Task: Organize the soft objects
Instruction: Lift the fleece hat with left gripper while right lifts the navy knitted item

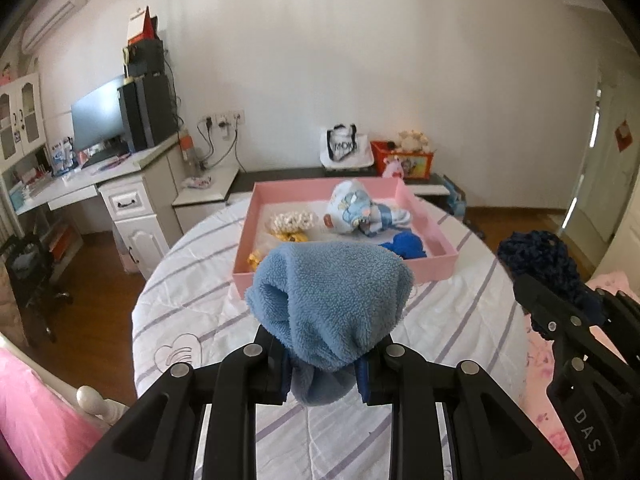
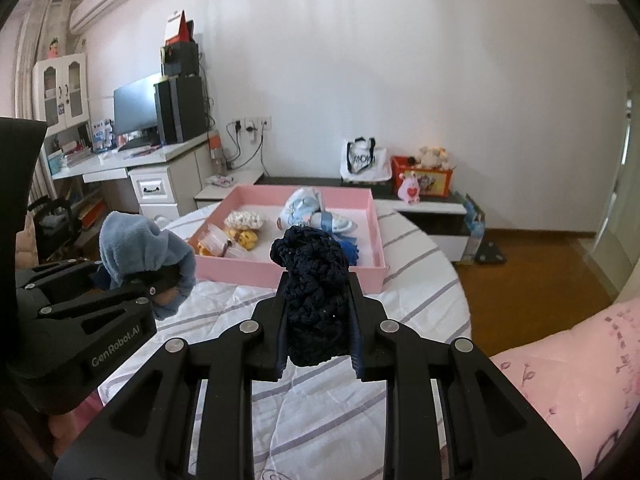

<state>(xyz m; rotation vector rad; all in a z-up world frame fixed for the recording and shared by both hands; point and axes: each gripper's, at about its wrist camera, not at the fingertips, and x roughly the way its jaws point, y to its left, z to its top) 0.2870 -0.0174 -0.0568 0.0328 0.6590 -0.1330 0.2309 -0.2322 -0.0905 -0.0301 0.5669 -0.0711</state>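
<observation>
You had your left gripper point(image 1: 323, 364) clamped on 1 light blue fleece bundle point(image 1: 330, 300) and your right gripper point(image 2: 318, 334) on 1 navy knit piece point(image 2: 312, 300), both above the striped bed short of the pink tray point(image 2: 372, 236), so I figured either floppy lump could've snagged its near wall.

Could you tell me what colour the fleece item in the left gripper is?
Light blue; the fleece item shows best in the left wrist view.
</observation>
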